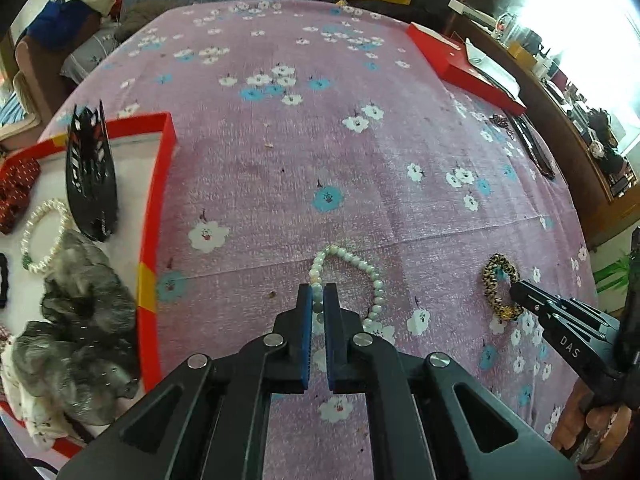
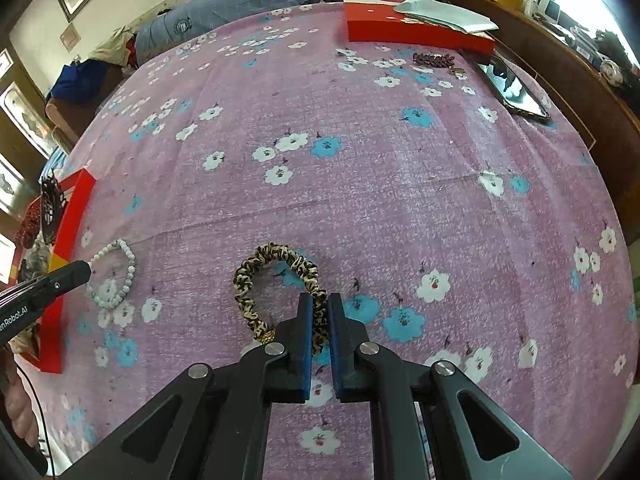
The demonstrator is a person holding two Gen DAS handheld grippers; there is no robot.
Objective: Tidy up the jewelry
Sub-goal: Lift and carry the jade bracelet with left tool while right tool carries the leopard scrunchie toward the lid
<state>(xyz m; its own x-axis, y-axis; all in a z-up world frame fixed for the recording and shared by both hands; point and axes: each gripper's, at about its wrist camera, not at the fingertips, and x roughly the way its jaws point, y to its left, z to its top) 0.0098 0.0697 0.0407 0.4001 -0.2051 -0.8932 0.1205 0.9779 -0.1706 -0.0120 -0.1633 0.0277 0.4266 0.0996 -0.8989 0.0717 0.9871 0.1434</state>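
A white pearl bracelet point(image 1: 362, 270) lies on the pink floral tablecloth; my left gripper point(image 1: 318, 294) is shut on its near left side. It also shows in the right wrist view point(image 2: 120, 276). A leopard-print scrunchie point(image 2: 264, 276) lies to the right; my right gripper point(image 2: 320, 306) is shut on its right side. The scrunchie point(image 1: 494, 280) and right gripper point(image 1: 520, 292) show in the left wrist view. A red-rimmed tray point(image 1: 158, 200) at the left holds another pearl bracelet point(image 1: 42, 236), a black hair claw point(image 1: 90, 172) and grey scrunchies point(image 1: 80, 320).
A red box point(image 2: 416, 28) with papers on it sits at the table's far right. A dark beaded piece point(image 2: 436, 59) and a phone point(image 2: 516, 88) lie near it. A red patterned scrunchie point(image 1: 14, 192) sits in the tray's far left.
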